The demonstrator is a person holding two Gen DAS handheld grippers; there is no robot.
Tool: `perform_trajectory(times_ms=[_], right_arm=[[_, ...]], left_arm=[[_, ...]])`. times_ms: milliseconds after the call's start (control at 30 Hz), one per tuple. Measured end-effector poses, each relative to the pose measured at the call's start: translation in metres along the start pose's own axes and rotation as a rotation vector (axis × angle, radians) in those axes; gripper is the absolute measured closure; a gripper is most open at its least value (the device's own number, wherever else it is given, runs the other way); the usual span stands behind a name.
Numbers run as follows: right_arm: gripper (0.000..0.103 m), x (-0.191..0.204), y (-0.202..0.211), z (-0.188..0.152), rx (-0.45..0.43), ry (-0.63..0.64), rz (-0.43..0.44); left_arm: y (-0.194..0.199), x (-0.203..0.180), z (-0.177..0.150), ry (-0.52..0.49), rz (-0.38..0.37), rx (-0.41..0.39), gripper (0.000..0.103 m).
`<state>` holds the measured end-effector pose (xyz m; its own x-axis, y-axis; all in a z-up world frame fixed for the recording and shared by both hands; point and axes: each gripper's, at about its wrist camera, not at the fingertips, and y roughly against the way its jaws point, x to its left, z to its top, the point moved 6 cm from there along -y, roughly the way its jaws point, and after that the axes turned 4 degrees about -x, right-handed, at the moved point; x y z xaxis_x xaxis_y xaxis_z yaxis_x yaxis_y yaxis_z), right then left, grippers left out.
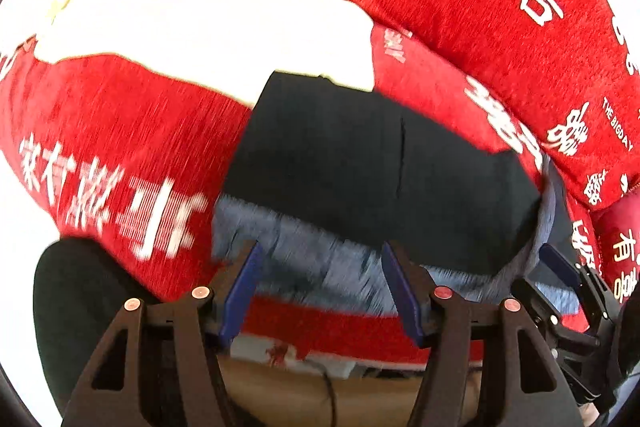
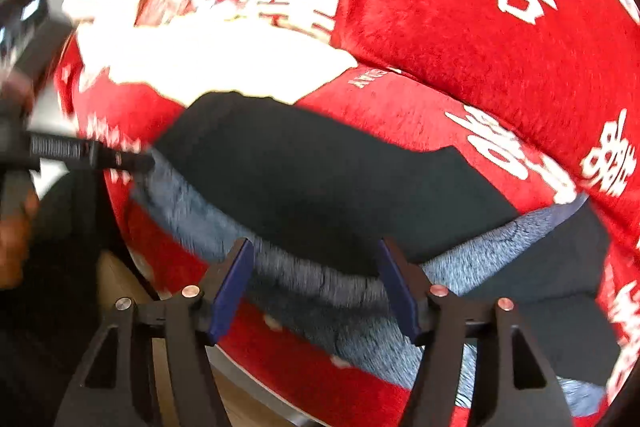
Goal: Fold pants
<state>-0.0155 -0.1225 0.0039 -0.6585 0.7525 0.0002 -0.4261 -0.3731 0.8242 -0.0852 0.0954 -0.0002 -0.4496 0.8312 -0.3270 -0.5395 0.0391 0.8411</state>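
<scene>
Both tools, left and right, gape (empty) over black pants.

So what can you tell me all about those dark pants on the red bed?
The pants are black on the outside with a fuzzy grey-blue lining showing along the near edge, so they look like warm fleece-lined ones. They lie flat and spread wide on the red blanket with white characters. Their far edge touches or overlaps a white cloth. A thin seam line runs down the black fabric. Both tools, the left tool and right tool, hang open over the fuzzy edge, not gripping it.
</scene>
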Motion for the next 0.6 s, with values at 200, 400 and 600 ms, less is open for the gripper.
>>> perform_trajectory(times_ms=[200,400,600], right_arm=[[0.035,-0.021,-0.051,-0.014,0.154,-0.069,-0.124],[0.035,-0.036,-0.02,-0.045,0.133,-0.146,-0.075],[0.02,-0.102,0.018,-0.007,0.018,-0.296,-0.18]], left_arm=[[-0.045,-0.037,0.014,-0.066,0.021,0.057,0.04],[-0.056,-0.043,-0.024,-0.226,0.143,0.058,0.013],[-0.048,-0.051,-0.029,-0.243,0.119,0.098,0.013]])
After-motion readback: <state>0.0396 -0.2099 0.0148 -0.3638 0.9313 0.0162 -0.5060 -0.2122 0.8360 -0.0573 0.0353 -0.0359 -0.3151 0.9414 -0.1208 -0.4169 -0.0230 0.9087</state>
